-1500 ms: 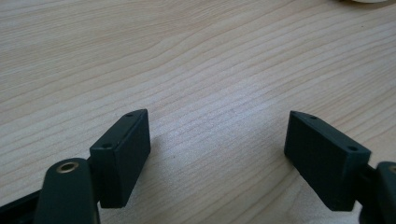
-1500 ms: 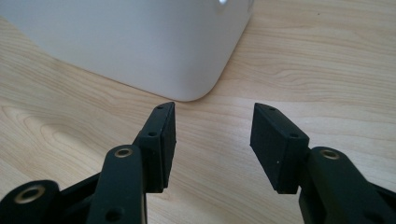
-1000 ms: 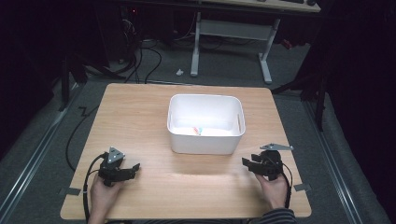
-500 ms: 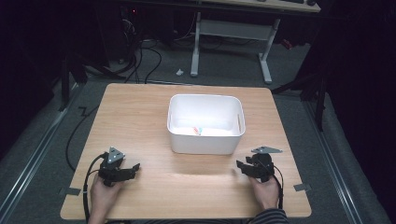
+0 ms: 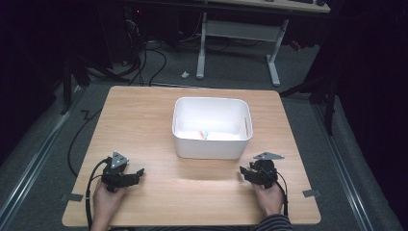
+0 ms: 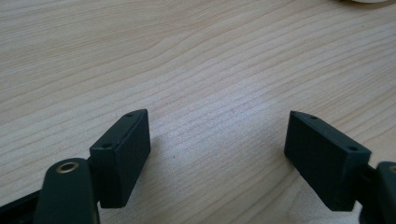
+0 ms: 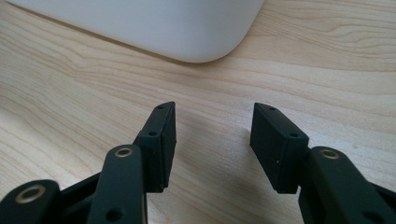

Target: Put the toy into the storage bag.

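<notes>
We hold both tools low on the pale wooden table [image 5: 144, 120], nothing gripped. Our left gripper [image 6: 217, 154], at the lower left of the high view, has its jaws spread wide over bare wood. Our right gripper [image 7: 212, 142] is partly open just short of the white plastic bin [image 5: 211, 144] at centre frame. A small colourful item [image 5: 204, 134] lies inside the bin; we judge the work barely begun.

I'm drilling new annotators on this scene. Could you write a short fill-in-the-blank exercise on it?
1. The white bin stands on a ____ table.
2. The left gripper has its jaws ____, with nothing between them.
3. The right gripper points toward a rounded ____ of the bin.

Missing words: wooden; open; corner
</notes>
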`<state>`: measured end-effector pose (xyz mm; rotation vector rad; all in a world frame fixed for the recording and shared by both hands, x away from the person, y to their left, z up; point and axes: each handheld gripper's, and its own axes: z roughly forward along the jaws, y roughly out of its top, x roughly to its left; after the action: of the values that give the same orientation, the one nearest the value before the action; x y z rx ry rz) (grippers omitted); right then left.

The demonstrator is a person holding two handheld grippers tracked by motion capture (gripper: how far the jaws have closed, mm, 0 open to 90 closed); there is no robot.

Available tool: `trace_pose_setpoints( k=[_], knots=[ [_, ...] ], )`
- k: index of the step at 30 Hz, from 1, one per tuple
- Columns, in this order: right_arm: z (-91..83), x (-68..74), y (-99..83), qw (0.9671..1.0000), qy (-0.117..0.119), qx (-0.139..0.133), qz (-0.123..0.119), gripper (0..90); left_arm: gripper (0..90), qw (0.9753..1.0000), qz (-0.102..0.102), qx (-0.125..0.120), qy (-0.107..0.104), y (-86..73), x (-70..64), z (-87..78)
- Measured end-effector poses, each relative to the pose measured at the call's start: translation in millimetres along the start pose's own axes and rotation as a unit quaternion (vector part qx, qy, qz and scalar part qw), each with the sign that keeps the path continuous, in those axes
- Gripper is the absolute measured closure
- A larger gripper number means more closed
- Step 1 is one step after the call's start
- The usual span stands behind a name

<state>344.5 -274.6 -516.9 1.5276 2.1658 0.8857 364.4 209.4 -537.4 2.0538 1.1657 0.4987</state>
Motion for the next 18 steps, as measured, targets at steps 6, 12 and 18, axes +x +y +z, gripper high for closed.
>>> trace_pose_setpoints(
  k=[6, 12, 18],
  knots=[
    [3.3, 3.1, -2.8, 0.9999, -0.005, -0.009, -0.012, 52.0, 22.8, 1.0000, 0.000, 0.000, 0.000, 0.0, 0.0, 0.0],
    [4.4, 5.6, -4.4, 0.9997, -0.009, -0.014, -0.020, 52.2, 22.8, 1.0000, 0.000, 0.000, 0.000, 0.0, 0.0, 0.0],
    [7.3, 6.4, -4.9, 0.9994, 0.001, -0.024, -0.023, 46.2, 22.8, 1.0000, 0.000, 0.000, 0.000, 0.0, 0.0, 0.0]
  ],
)
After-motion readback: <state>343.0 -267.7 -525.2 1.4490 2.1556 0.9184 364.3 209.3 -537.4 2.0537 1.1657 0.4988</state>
